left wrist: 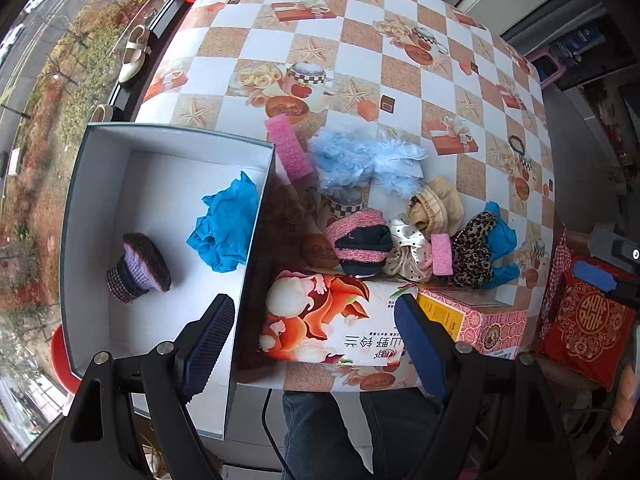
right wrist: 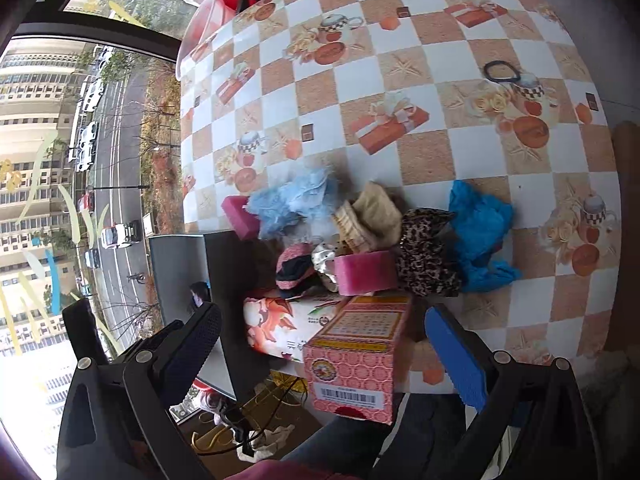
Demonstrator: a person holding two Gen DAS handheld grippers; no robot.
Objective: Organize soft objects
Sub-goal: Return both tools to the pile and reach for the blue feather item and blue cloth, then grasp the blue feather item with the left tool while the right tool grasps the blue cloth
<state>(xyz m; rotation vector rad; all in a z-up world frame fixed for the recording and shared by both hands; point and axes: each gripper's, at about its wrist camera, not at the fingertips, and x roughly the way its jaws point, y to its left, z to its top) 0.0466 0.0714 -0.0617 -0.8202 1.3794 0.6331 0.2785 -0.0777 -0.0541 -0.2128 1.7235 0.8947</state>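
Two soft items lie in the white box (left wrist: 100,208) at left: a blue cloth (left wrist: 224,232) and a knitted sock roll (left wrist: 138,266). The pile (left wrist: 400,220) on the table (left wrist: 360,60) remains. Left gripper (left wrist: 314,336) and right gripper (right wrist: 320,344) gape empty.

"山野铃兰" on floral tissue pack (left wrist: 340,320)

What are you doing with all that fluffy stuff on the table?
A person with a gripper in each hand is sorting soft things into the open white-lined box. A crumpled blue cloth and a purple knitted piece already lie inside. The left gripper and right gripper are both open and empty; the fluffy pile waits.
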